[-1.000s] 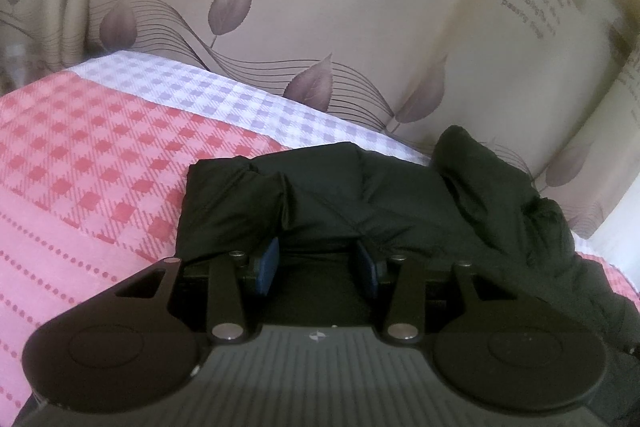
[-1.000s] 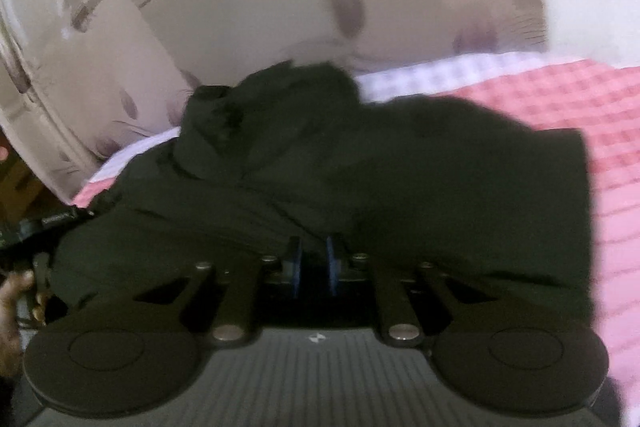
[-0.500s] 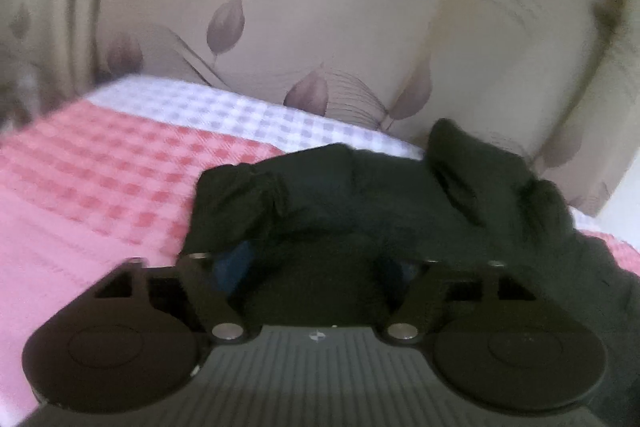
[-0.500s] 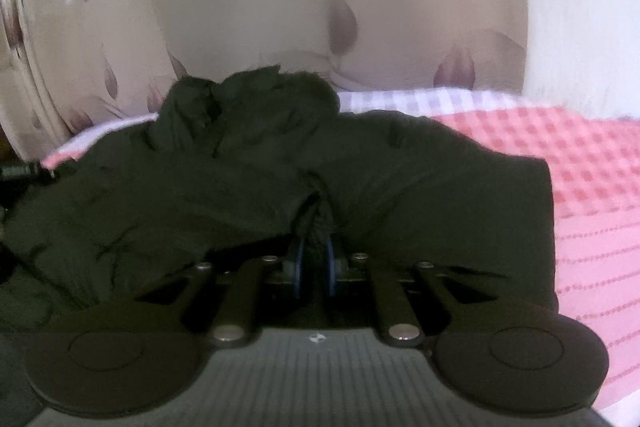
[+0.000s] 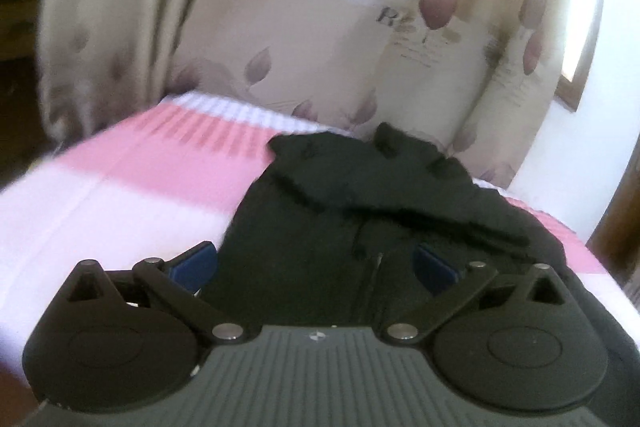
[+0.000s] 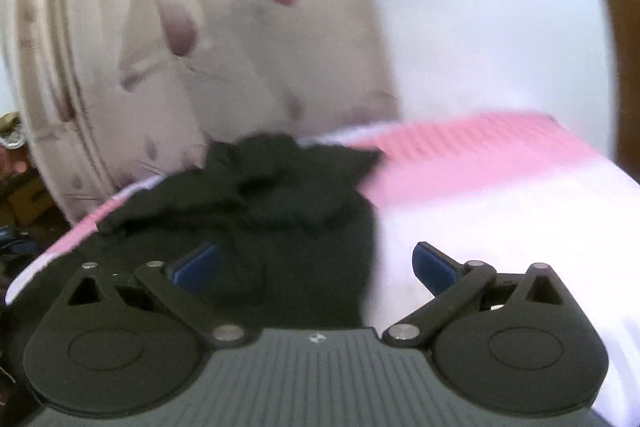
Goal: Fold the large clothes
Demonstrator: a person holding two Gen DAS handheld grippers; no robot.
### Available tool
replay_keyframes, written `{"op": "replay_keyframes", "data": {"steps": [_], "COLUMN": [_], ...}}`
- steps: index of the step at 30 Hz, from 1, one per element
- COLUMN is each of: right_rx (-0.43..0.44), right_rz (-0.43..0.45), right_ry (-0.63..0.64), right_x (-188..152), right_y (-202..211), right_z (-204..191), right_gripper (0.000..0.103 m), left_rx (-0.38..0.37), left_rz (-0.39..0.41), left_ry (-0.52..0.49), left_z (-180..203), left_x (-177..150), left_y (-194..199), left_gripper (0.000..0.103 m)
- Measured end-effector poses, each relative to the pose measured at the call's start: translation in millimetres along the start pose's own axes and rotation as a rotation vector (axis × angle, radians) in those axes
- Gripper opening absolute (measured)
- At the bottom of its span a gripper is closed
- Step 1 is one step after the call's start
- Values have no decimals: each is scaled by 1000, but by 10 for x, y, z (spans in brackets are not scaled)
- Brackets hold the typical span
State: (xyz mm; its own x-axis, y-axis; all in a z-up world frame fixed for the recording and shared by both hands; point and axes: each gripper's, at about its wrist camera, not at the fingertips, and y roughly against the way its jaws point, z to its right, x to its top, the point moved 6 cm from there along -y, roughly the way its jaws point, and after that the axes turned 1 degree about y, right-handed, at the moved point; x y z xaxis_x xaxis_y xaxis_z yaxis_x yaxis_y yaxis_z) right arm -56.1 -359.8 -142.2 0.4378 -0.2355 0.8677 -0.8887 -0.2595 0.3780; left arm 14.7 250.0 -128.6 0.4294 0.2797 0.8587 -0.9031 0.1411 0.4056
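While jaws just opened, left gripper, right gripper above jacket.

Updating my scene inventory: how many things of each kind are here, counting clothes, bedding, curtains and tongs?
Black garment: 1
Pink and white bed cover: 1
Leaf-print curtain: 1
Tongs, both open, nothing between the pads: 2 (left tongs, right tongs)
Total: 5

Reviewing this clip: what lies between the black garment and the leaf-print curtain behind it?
In the left wrist view, only a narrow strip of pale checked bedsheet shows between the black garment and the curtain. The garment's far edge nearly reaches the curtain; blur hides finer detail.
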Motion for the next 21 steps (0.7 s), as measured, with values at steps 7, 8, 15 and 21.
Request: {"op": "replay_keyframes", "data": {"steps": [7,8,15,21], "right_rx": [4,8,79,136], "right_rz": [-9,-12,-7,-64], "right_ry": [-44,-31,-43,-110], "right_x": [-530,-575,-641,-742], "right_y": [485,484,409,235], "right_z": [-26,-75,-239,-322], "right_gripper": [103,103,102,98], "left_rx": [6,2,-2,-26], "left_rz": [-56,-61,-127,-148], "left_ry": [115,114,100,168], "left_z": [-290,-317,-479,-611], "left_x": [-445,-476,-622,-786], "left_y": [507,547,641,563], "left_gripper": [103,103,103,99]}}
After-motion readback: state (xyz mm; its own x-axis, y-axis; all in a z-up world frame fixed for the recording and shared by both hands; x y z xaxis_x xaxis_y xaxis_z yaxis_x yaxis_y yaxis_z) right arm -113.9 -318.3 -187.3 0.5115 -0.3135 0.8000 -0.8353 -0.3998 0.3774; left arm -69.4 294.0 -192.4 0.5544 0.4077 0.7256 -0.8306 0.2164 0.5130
